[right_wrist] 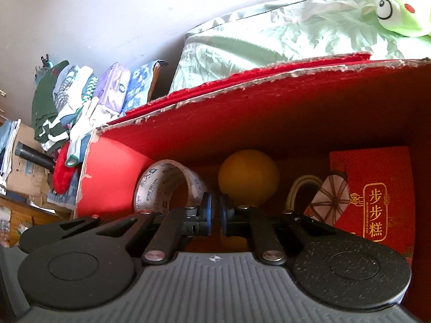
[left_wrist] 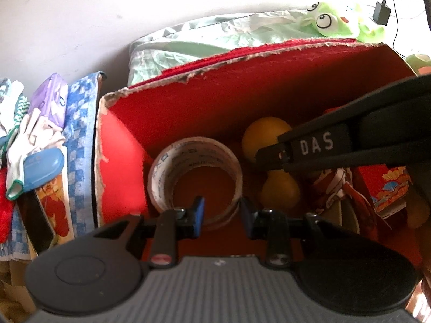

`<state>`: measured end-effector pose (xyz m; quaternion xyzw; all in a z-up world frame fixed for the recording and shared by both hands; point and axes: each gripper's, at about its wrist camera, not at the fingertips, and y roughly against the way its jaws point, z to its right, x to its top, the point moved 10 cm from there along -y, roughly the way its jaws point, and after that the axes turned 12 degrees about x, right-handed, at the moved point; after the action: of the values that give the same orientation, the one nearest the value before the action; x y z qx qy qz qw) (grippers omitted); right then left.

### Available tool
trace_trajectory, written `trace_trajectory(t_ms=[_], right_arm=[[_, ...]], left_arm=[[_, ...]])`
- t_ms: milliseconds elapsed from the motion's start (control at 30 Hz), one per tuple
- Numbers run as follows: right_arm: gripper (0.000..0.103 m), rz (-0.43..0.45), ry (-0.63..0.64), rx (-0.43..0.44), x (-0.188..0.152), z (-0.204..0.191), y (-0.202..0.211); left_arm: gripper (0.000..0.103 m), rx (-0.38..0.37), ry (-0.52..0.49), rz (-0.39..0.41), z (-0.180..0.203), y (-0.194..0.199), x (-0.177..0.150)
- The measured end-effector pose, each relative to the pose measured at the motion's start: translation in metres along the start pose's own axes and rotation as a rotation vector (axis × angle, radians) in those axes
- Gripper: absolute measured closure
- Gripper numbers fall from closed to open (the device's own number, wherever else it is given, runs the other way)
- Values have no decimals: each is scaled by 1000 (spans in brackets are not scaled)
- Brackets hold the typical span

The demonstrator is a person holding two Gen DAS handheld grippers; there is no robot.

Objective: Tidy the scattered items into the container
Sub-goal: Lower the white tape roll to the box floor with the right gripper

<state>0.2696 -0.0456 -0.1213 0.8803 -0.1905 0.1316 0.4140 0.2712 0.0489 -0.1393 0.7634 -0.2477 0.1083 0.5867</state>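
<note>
A red cardboard box point(left_wrist: 242, 86) with torn rims holds a roll of clear tape point(left_wrist: 167, 167), a yellow two-lobed toy point(left_wrist: 265, 134) and red printed packets point(left_wrist: 388, 185). My left gripper point(left_wrist: 222, 214) hangs open over the box. One fingertip sits inside the roll's ring and the other just outside its near wall. My right gripper point(left_wrist: 269, 157) reaches in from the right, with its tips over the neck between the yellow lobes. In the right wrist view the right gripper point(right_wrist: 215, 212) is shut in front of the yellow ball point(right_wrist: 247, 177), beside the tape roll point(right_wrist: 150, 185). Nothing shows between its pads.
A pale green pillow point(left_wrist: 215, 37) and a green frog plush point(left_wrist: 331, 21) lie behind the box. Left of it are piled clothes, a white glove point(left_wrist: 24, 140) and a blue case point(left_wrist: 43, 167). A red packet with gold characters point(right_wrist: 371, 188) leans in the box's right end.
</note>
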Motion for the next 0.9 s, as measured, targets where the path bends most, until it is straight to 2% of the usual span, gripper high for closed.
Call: trace_trajectory(t_ms=[367, 567, 900], right_arm=[[95, 22, 44, -42, 1, -1, 2], [94, 35, 10, -51, 2, 5, 4], [94, 16, 38, -64, 0, 3, 2]], left_arm=[[70, 11, 38, 22, 0, 8, -3], [70, 14, 53, 29, -3, 8, -5], [70, 5, 82, 31, -7, 8, -5]])
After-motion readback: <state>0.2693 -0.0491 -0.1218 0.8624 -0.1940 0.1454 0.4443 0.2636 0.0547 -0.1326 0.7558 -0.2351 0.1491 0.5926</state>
